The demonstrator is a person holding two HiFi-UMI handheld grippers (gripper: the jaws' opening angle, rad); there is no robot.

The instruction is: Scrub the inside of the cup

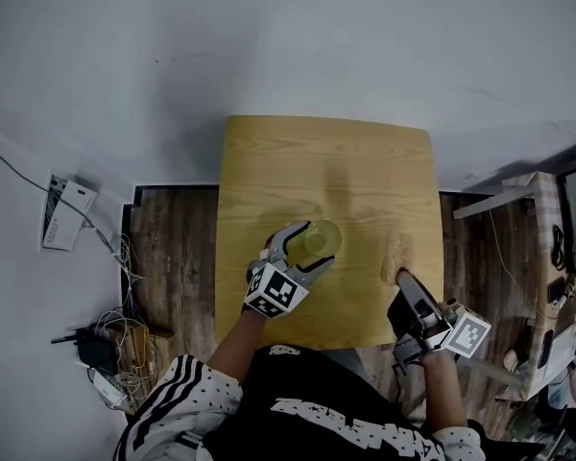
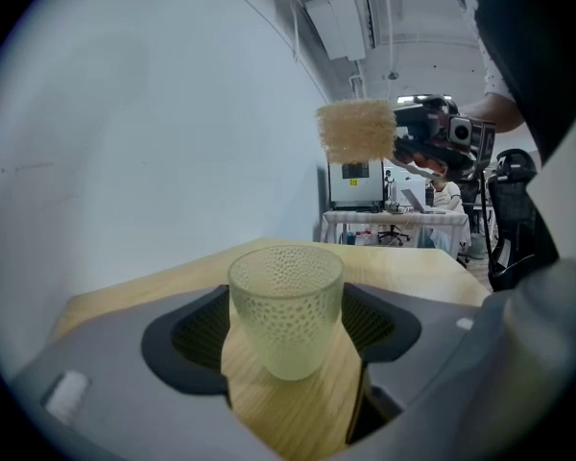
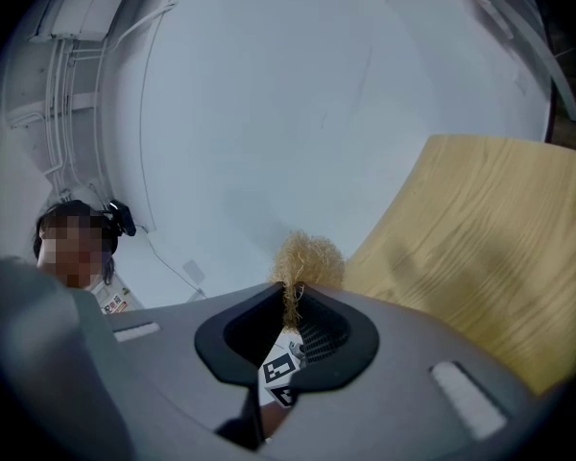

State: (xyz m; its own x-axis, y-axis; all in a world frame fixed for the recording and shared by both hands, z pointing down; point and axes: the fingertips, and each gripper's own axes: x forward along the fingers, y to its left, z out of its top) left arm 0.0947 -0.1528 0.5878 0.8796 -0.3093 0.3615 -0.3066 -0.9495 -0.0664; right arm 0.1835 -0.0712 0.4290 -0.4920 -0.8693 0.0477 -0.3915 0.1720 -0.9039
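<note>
Grips a pale yellow-green, translucent, dimpled cup (image 1: 319,240) (image 2: 286,310) with the left gripper (image 1: 305,253) (image 2: 286,327), jaws clamped on it, dark ribbed pads (image 2: 198,332) pressed against opposite sides of its wall. Holds it upright, mouth open to the top, rim standing clear above the pads. Sits squarely in the gap between the two fingers, filling it from side to side. Has it over the near middle of a light wooden square table (image 1: 269,161) (image 2: 154,286) (image 3: 490,248); cannot tell whether its base touches the wood.

Pinches a beige, bristly, fibrous scrubber (image 1: 396,255) (image 2: 355,131) (image 3: 307,260) in the right gripper (image 1: 403,279) (image 2: 442,137) (image 3: 290,301), jaws closed tight on the thin lower strands, round tuft sticking out past the fingertips. Holds it in the air by the table's near right edge, well to the right of the cup and apart from it. Shows in the left gripper view higher than the cup's rim and beyond it, not touching the cup.

Beside the table on the left, over dark plank flooring (image 1: 173,248): a white power strip (image 1: 67,214) with loose cables. At the bottom of the head view: a black sleeve with white stripes (image 1: 173,401) leading to the left gripper.
</note>
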